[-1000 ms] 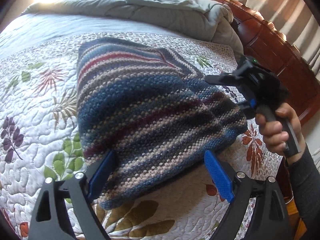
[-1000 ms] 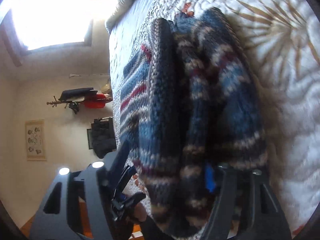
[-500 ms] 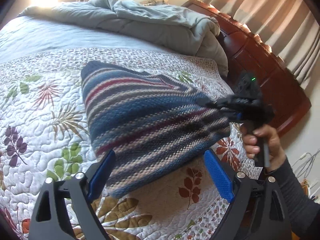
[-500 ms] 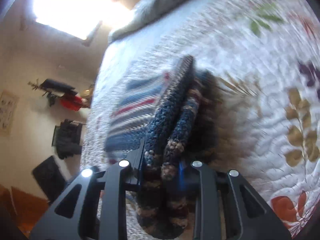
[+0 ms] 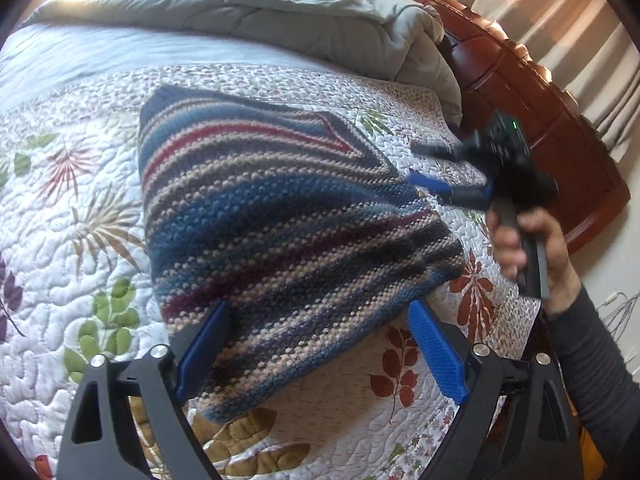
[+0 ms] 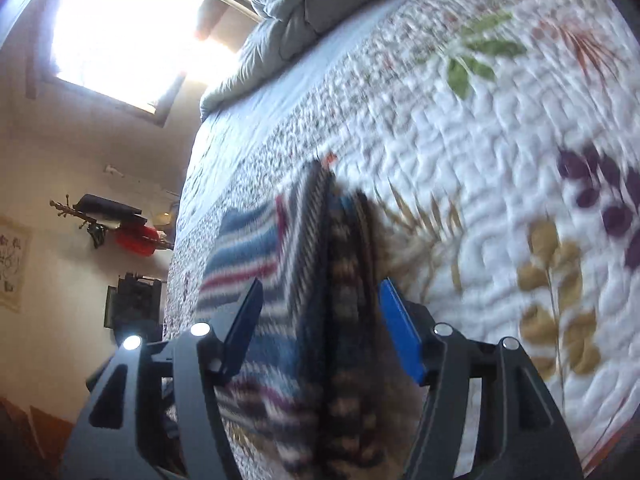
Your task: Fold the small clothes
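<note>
Landmark: the folded striped knit lay flat on the floral quilt, its long axis running from the near edge by the left gripper toward the far grey duvet.
Left gripper: nearest to the knit — it stood at the knit's near edge, jaws spread wide, holding nothing; the left blue pad sat against or just over that edge, and contact could not be told.
Right gripper: just off the knit's right corner, blurred; its jaws had just been opening, the knit's edge between them in the wrist view but not pressed.
Hand: gripping the right handle, right of the knit.
Materials: chunky, soft knit in blue, red and tan stripes — thick layered edges; puffy stitched quilt; polished wooden footboard beyond.
</note>
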Demonstrator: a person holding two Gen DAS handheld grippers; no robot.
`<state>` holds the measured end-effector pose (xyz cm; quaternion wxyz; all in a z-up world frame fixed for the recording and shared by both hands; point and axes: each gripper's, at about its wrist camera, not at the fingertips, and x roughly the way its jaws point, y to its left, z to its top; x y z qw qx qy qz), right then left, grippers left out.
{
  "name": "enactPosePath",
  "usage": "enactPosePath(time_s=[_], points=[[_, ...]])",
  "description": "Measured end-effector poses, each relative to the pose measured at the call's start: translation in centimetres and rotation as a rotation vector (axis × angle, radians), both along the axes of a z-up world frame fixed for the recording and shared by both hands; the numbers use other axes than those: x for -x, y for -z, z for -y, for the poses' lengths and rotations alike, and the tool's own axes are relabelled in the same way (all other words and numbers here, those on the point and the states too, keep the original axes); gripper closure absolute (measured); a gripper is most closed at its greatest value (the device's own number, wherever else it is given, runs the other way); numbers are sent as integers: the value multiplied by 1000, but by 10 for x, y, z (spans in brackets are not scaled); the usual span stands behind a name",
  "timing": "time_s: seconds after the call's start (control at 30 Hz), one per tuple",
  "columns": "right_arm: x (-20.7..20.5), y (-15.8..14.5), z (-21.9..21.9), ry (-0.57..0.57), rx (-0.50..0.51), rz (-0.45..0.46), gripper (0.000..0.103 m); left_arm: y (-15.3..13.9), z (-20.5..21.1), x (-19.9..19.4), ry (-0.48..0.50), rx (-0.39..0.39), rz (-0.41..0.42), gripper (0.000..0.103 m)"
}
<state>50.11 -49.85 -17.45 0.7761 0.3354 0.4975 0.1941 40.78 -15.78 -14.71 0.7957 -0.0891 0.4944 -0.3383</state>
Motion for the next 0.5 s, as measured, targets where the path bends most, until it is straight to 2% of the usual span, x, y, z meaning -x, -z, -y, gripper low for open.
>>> enactPosePath(time_s=[0.1, 0.2, 0.27, 0.3, 0.43, 0.5], points=[[-34, 2, -13, -37, -14, 6, 42, -1, 0, 3, 1, -3, 11, 13], [-61, 10, -27, -45, 40, -26, 43, -7, -1, 6, 13, 7, 28, 13], [-71, 14, -38, -82, 98, -40, 69, -8, -2, 7, 20, 15, 39, 13], [-72, 11, -42, -89, 158, -24, 95, -8, 0, 7, 25, 18, 37, 13], [-64, -8, -31, -30, 196, 73, 95, -4, 4, 7, 37, 37, 36, 13], [-69, 6, -22, 1, 200, 30, 95, -3, 6, 8, 43, 51, 42, 13]])
